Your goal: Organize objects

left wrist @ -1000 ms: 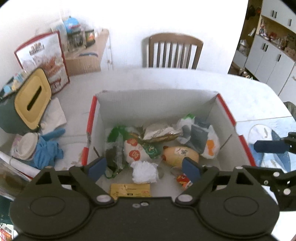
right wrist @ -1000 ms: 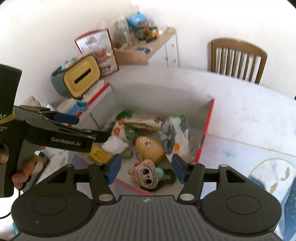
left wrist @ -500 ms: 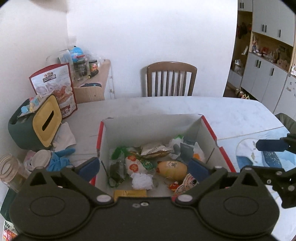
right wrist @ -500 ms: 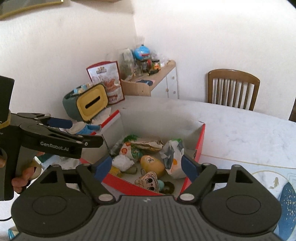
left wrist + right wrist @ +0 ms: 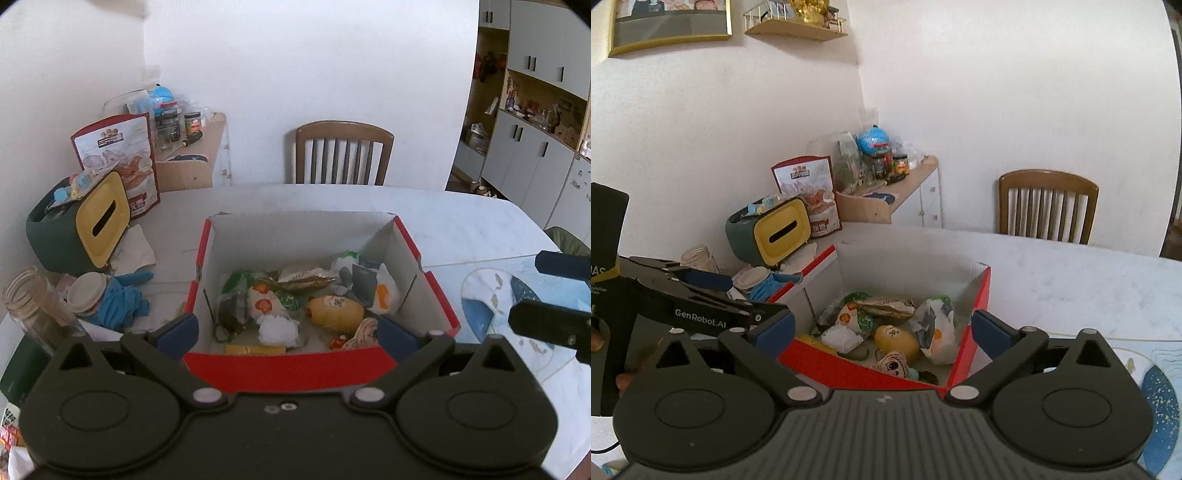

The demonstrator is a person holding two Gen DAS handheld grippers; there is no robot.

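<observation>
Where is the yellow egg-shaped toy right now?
In both wrist views the yellow egg-shaped toy lies inside the red box, near its middle, between the white crumpled wad and the white-orange packet.

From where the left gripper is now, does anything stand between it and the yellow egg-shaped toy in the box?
Yes, partly. The left gripper is open and empty, and the near red wall of the box lies between it and the yellow egg-shaped toy. Above the toy nothing covers it, so I think a reach over the wall is free.
</observation>
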